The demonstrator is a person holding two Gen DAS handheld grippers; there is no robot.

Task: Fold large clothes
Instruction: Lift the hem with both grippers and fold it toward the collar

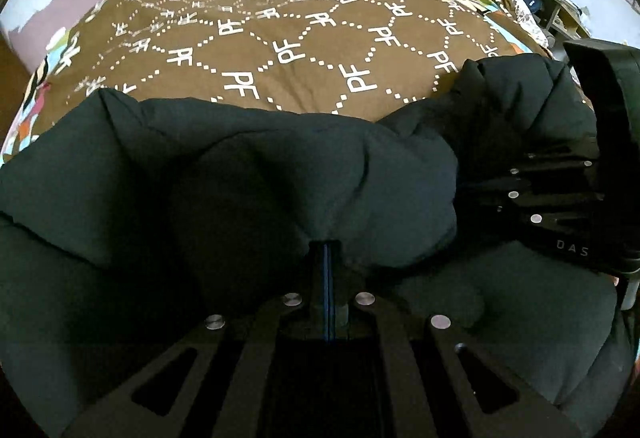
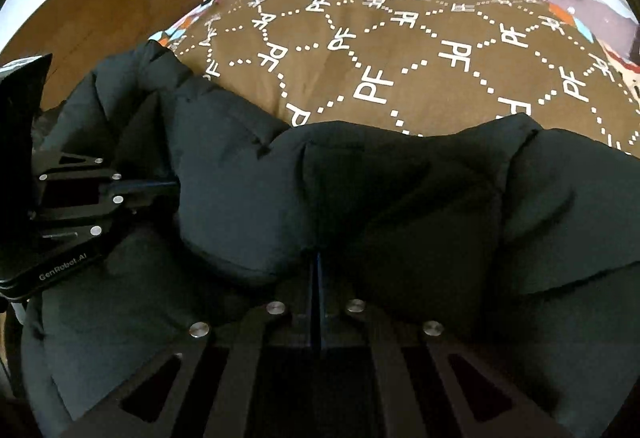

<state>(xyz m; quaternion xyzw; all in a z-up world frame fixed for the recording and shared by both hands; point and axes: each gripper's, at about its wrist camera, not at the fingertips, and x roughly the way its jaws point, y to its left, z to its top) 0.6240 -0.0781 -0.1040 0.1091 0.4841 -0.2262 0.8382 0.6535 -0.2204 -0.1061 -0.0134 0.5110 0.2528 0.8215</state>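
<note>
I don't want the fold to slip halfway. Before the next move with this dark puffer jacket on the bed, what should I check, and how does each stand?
1. Left tongs shut on jacket: ok.
2. Right tongs shut on jacket: ok.
3. Both grips on the same raised fold: ok.
4. Brown bedspread bare beyond the jacket: ok.
5. Sleeves tucked: cannot tell.
6. Layers pinched evenly: cannot tell.

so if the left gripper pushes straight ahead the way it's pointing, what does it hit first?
The dark puffy jacket: the left gripper is already shut on a fold of it, so it would push deeper into that bulk. Beyond lies the brown patterned bedspread, though depth there is unclear.
</note>
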